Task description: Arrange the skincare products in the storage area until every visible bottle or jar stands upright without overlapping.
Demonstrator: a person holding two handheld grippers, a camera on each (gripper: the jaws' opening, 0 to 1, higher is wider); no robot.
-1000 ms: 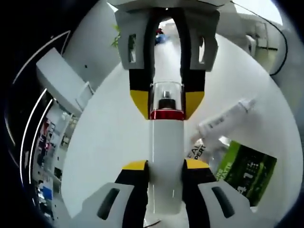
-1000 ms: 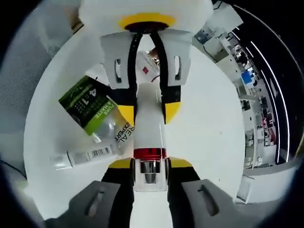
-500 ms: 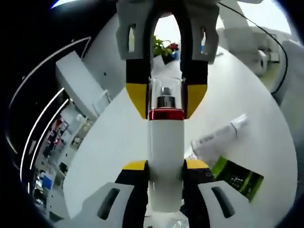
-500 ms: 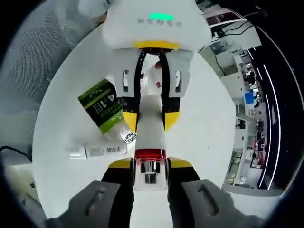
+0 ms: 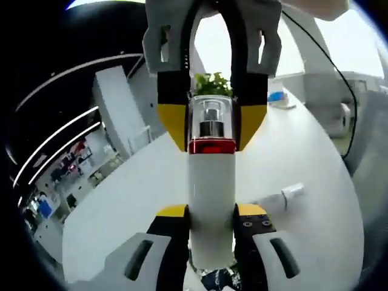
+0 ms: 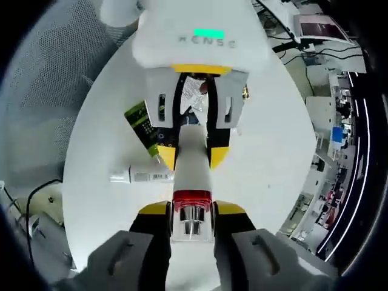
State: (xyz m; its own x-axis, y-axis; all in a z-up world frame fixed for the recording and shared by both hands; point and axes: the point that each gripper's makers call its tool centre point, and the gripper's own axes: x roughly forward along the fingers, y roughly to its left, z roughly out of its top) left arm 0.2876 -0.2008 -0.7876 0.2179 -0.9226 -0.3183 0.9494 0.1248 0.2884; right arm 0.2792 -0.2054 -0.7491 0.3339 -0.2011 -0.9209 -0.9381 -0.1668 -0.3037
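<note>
A white bottle (image 5: pixel 211 182) with a red ring and a clear cap (image 5: pixel 210 116) hangs high above the round white table (image 5: pixel 133 200), held at both ends. My left gripper (image 5: pixel 211 211) is shut on its white body. My right gripper (image 5: pixel 211 121) comes in from the top and is shut on the clear cap. In the right gripper view my right gripper (image 6: pixel 192 209) clamps the cap (image 6: pixel 192 219), and the left gripper (image 6: pixel 192 154) grips the white bottle (image 6: pixel 193 173) farther along. A green-labelled bottle (image 6: pixel 142 124) and a white tube (image 6: pixel 142 177) lie flat on the table (image 6: pixel 267 163).
The white tube (image 5: pixel 280 199) lies right of the held bottle. A potted plant (image 5: pixel 212 83) stands at the table's far side. A grey mesh chair (image 6: pixel 36 91) sits beside the table, and a cable (image 6: pixel 36 188) trails off its edge. Shelves line the room beyond.
Both grippers have risen with the bottle still held between them, so the table and the lying green bottle and tube look smaller and farther away. Both grips are unchanged.
</note>
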